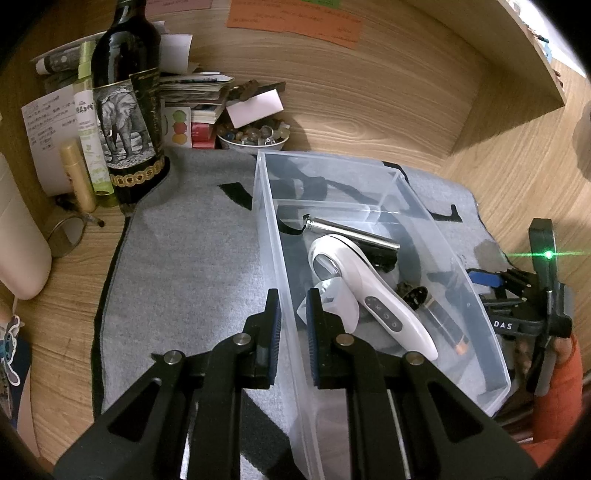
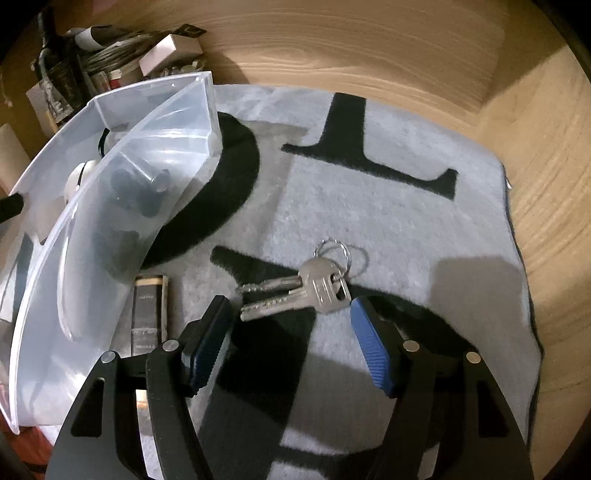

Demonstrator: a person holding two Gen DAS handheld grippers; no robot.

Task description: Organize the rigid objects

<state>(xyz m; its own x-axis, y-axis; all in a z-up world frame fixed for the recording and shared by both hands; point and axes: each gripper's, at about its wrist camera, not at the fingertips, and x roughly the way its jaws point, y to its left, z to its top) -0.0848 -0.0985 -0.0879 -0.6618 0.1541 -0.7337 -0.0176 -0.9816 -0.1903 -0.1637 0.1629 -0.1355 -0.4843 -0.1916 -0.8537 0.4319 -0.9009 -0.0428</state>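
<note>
Lying leftward-pointing, keys (image 2: 295, 291) between tongs (image 2: 290, 332)

Dark wine bottle (image 1: 127, 96) with an elephant label stands upright at the grey mat's (image 1: 184, 258) far left corner. Beside it: a slim green-capped bottle (image 1: 90, 129), a gold tube (image 1: 77, 175), handwritten paper notes (image 1: 46, 129). A bowl of polished stones (image 1: 253, 134) sits against the wooden back panel (image 1: 369, 92), next to stacked booklets (image 1: 195, 96). Orange note (image 1: 295, 20) is fixed above.
</note>
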